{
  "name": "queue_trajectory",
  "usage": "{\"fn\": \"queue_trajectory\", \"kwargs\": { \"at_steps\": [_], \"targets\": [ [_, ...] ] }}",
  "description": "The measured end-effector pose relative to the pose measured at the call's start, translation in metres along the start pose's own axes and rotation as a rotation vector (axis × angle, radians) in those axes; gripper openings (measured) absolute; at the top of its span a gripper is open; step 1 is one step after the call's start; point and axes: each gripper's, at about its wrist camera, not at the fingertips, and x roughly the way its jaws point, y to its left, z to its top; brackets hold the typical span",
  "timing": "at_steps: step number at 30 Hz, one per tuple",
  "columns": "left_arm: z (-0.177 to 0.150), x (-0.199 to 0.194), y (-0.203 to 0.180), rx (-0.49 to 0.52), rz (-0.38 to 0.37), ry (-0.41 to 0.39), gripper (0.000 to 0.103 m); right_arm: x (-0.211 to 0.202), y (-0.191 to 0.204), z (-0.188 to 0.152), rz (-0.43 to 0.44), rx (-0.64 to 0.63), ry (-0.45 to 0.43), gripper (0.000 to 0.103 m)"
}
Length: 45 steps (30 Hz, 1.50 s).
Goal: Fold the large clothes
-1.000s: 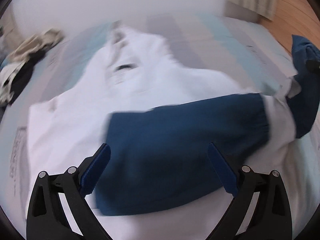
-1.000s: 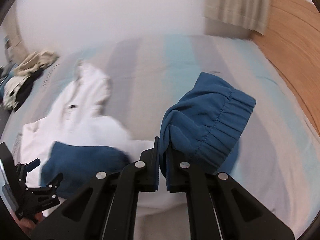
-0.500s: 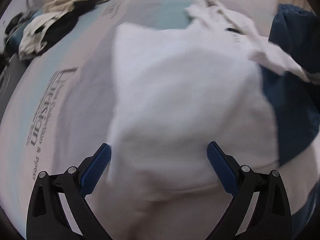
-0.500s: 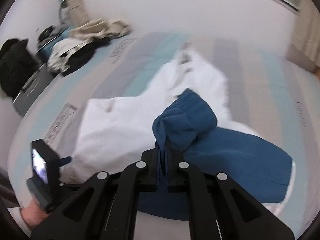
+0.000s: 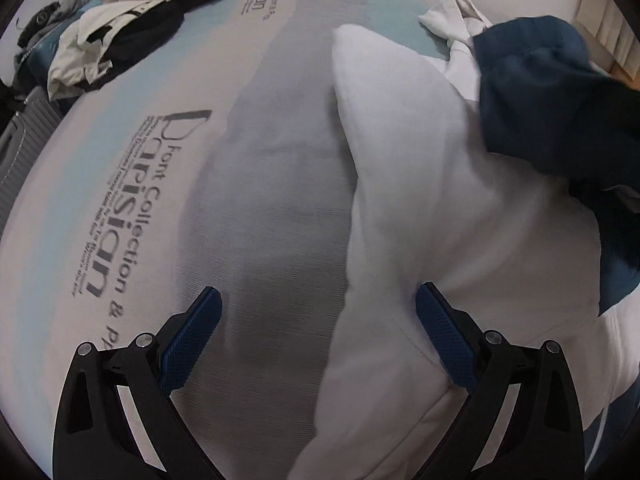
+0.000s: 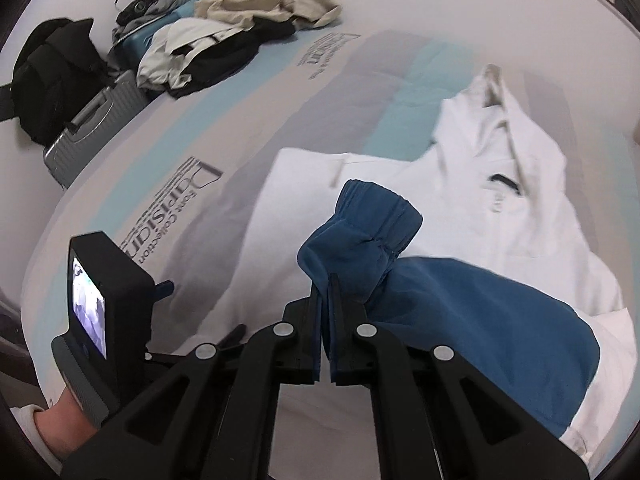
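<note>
A large white hooded jacket with blue sleeves lies spread on the bed. My right gripper is shut on the blue sleeve near its gathered cuff, holding it up over the white body. The rest of that sleeve trails to the right. In the left wrist view my left gripper stands open and holds nothing, low over the jacket's left edge; one blue pad is over white cloth, the other over bare mattress. The raised blue sleeve shows at upper right.
The striped mattress carries printed lettering. A heap of beige, white and black clothes lies at its far corner. A grey suitcase and a black bag stand beside the bed. A hand holds the left gripper's handle.
Both grippers swept left across the bed. The right one carried the blue sleeve over the white body. The left one went from above the other blue sleeve to the jacket's left edge.
</note>
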Motion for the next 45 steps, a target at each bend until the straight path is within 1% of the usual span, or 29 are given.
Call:
{"fn": "queue_trajectory", "kwargs": {
  "at_steps": [3,6,10,12,15,21,24,25,26,27,28,29,31,34,36,37,38,40,42,44,45],
  "targets": [
    [0.002,-0.003,0.008,-0.007,-0.014,-0.011,0.095,0.017,0.021,0.001,-0.001,-0.009,0.014,0.002],
    [0.006,-0.01,0.019,-0.023,-0.043,-0.032,0.094,0.029,0.033,0.005,0.006,0.001,0.023,0.002],
    [0.007,-0.017,0.034,-0.044,-0.067,-0.045,0.094,0.044,0.042,0.004,0.015,0.005,0.044,0.002],
    [0.007,-0.017,0.037,-0.04,-0.072,-0.043,0.094,0.052,0.045,0.001,0.031,0.008,0.057,0.002],
    [0.002,-0.013,0.04,-0.038,-0.1,-0.027,0.093,0.069,0.048,-0.007,0.063,0.024,0.085,0.002],
    [-0.016,-0.019,0.054,-0.059,-0.079,-0.015,0.093,0.1,0.049,-0.021,0.098,0.052,0.156,0.002],
    [-0.024,-0.027,0.065,-0.088,-0.076,-0.011,0.093,0.108,0.052,-0.024,0.097,0.04,0.174,0.005],
    [-0.025,-0.03,0.068,-0.102,-0.076,-0.01,0.093,0.106,0.053,-0.023,0.098,0.038,0.174,0.011],
    [-0.027,-0.034,0.072,-0.115,-0.072,-0.012,0.093,0.103,0.054,-0.021,0.114,0.041,0.176,0.026],
    [-0.028,-0.037,0.074,-0.118,-0.067,-0.014,0.093,0.1,0.054,-0.019,0.128,0.044,0.173,0.038],
    [-0.028,-0.04,0.075,-0.117,-0.06,-0.016,0.093,0.091,0.054,-0.018,0.156,0.043,0.161,0.061],
    [-0.028,-0.045,0.077,-0.116,-0.057,-0.019,0.093,0.079,0.056,-0.017,0.159,0.03,0.142,0.064],
    [-0.026,-0.049,0.078,-0.126,-0.066,-0.022,0.093,0.06,0.057,-0.019,0.164,0.006,0.123,0.064],
    [-0.018,-0.058,0.075,-0.13,-0.059,-0.04,0.093,0.025,0.047,-0.023,0.217,0.027,0.108,0.064],
    [-0.008,-0.065,0.065,-0.121,-0.071,-0.061,0.093,0.002,0.036,-0.029,0.216,0.038,0.085,0.064],
    [-0.001,-0.069,0.057,-0.11,-0.082,-0.073,0.093,-0.013,0.023,-0.031,0.207,0.051,0.068,0.064],
    [0.005,-0.07,0.049,-0.097,-0.091,-0.084,0.093,-0.024,0.012,-0.034,0.179,0.064,0.058,0.064],
    [0.019,-0.074,0.031,-0.07,-0.112,-0.104,0.093,-0.045,-0.023,-0.045,0.101,0.093,0.04,0.064],
    [0.038,-0.075,0.004,-0.037,-0.15,-0.124,0.093,-0.06,-0.069,-0.062,-0.024,0.134,0.04,0.064],
    [0.053,-0.074,-0.019,-0.006,-0.173,-0.146,0.093,-0.065,-0.104,-0.075,-0.11,0.182,0.049,0.064],
    [0.061,-0.072,-0.034,0.013,-0.195,-0.152,0.093,-0.066,-0.129,-0.084,-0.16,0.228,0.064,0.064]
  ]
}}
